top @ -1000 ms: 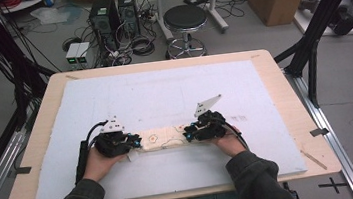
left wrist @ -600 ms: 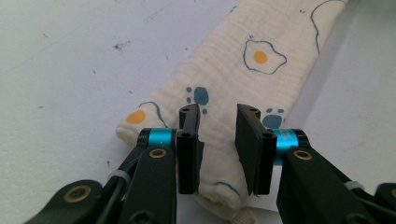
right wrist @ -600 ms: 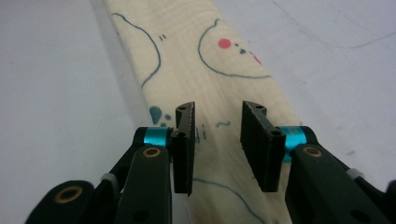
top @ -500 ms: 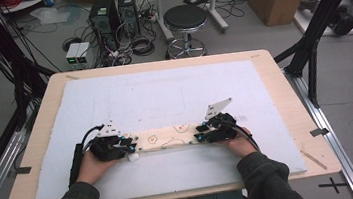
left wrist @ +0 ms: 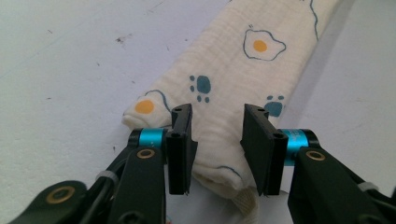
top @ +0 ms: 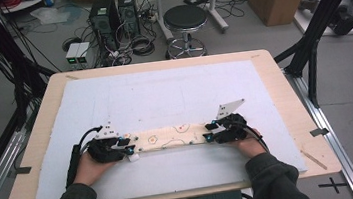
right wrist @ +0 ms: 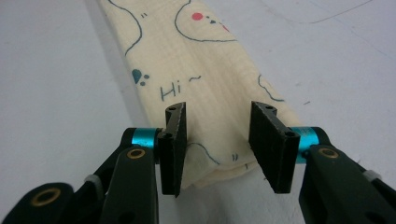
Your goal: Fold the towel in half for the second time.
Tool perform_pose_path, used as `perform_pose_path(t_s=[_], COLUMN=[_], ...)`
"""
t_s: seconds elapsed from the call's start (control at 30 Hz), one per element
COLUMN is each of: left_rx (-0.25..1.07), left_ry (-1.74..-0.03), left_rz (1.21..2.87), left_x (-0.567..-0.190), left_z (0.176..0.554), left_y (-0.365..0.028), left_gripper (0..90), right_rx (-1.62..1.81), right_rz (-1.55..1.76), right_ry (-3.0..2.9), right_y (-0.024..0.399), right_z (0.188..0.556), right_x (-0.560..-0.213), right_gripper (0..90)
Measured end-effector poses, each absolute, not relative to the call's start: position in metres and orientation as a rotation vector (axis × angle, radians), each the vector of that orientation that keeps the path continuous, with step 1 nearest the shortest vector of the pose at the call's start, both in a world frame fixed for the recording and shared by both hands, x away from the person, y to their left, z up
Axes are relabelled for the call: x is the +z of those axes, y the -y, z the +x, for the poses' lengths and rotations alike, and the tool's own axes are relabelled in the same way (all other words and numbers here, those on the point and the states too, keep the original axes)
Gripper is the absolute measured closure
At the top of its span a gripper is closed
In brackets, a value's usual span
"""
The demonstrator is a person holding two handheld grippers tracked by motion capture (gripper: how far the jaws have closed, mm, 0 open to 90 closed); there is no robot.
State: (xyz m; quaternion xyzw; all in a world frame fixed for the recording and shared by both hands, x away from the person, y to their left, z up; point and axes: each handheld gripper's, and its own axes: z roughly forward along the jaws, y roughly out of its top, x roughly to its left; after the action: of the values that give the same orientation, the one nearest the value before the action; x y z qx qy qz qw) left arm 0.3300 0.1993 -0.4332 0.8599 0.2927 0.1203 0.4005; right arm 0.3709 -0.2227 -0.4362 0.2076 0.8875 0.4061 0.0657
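High view first: a long folded cloth (top: 171, 136) lies flat across the lower middle of the frame, on the white sheet (top: 164, 96) that covers the wooden bench (top: 283, 82), and its two ends are hidden under the dark tool bodies. At lower left, the left tongs (top: 129, 150) sit at the cloth's left end, with the hand behind them cut off by the frame's bottom edge. From the left gripper view, the left tongs (left wrist: 217, 149) have just been opening; the jaws stand apart over the rumpled end of the cloth (left wrist: 233, 79), pads clear of it. It's soft crinkled cream muslin, printed with fried eggs and blue paw marks.

Over to the lower right, the right tongs (top: 207, 131) sit at the other end. In the right gripper view, the right tongs (right wrist: 224, 144) have likewise been opening, and the neat squared fold lies loose between the ribbed pads (right wrist: 273, 140). There's broad bare sheet above the strip.
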Motion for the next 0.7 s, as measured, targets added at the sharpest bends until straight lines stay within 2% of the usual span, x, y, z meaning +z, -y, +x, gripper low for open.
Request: perform_pose_path(t_s=[0.23, 0.7], left_rx=[0.296, 0.303], left_ry=[-0.747, -0.745], left_rz=[2.181, 2.176], left_x=[-0.4344, -0.4372], left_z=[0.3295, 0.3303], left_y=[-0.2007, -0.1996], left_gripper=[58.2, 57.5], right_rx=[1.237, 1.239], right_rz=[0.624, 0.625], right_ry=[-2.674, -2.652], right_y=[0.2244, 0.2241], right_z=[0.37, 0.3686], right_x=[-0.4408, -0.4428], right_gripper=[55.6, 55.1])
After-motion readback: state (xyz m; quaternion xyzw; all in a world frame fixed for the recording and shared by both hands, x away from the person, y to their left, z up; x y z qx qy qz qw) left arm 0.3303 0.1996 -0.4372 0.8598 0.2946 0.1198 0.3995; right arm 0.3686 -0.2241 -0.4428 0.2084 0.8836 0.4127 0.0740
